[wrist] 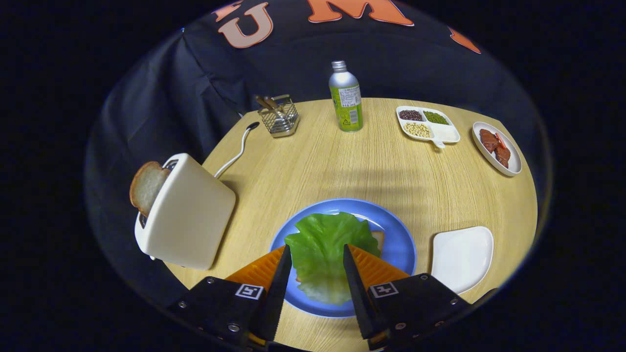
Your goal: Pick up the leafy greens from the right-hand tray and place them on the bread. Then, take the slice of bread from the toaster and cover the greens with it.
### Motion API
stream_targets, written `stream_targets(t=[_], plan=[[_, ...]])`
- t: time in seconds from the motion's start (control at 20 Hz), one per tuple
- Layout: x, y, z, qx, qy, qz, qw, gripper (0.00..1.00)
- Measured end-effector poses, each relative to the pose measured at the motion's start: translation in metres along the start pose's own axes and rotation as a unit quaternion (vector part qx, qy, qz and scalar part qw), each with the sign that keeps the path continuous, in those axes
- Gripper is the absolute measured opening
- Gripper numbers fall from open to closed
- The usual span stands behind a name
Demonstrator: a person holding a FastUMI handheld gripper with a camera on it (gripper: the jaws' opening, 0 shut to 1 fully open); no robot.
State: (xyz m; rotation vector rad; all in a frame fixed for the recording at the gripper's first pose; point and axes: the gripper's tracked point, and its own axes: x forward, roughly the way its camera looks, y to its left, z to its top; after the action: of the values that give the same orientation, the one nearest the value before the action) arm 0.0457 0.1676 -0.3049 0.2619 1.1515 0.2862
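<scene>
A green lettuce leaf (325, 239) lies spread over a slice of bread (378, 238) on the blue plate (400, 247); only a corner of that bread peeks out on the leaf's right. My gripper (317, 250) hovers over the plate's near side, open, its fingers standing on either side of the leaf's near half without pressing on it. To the left of the plate stands a cream toaster (188, 212), tilted in view, with a slice of bread (145, 186) sticking out of its slot. A white tray (462, 256) right of the plate holds nothing.
At the table's far side stand a wire cutlery holder (279, 116), a green-labelled metal bottle (346, 98), a divided dish of beans (428, 124) and an oval plate of meat (496, 146). The toaster's white cord (237, 149) runs back toward the holder.
</scene>
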Motion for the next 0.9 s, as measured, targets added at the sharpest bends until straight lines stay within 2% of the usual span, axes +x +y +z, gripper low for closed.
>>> stream_targets(t=[0.05, 0.25, 0.55, 0.9], plan=[[-0.005, 0.009, 0.007, 0.003, -0.006, 0.007, 1.000, 0.69], [-0.016, 0.046, 0.028, -0.009, -0.013, 0.025, 1.000, 0.75], [-0.027, 0.122, 0.054, -0.016, -0.006, 0.069, 0.997, 0.76], [-0.026, 0.208, 0.080, -0.049, 0.002, 0.089, 0.995, 0.76]])
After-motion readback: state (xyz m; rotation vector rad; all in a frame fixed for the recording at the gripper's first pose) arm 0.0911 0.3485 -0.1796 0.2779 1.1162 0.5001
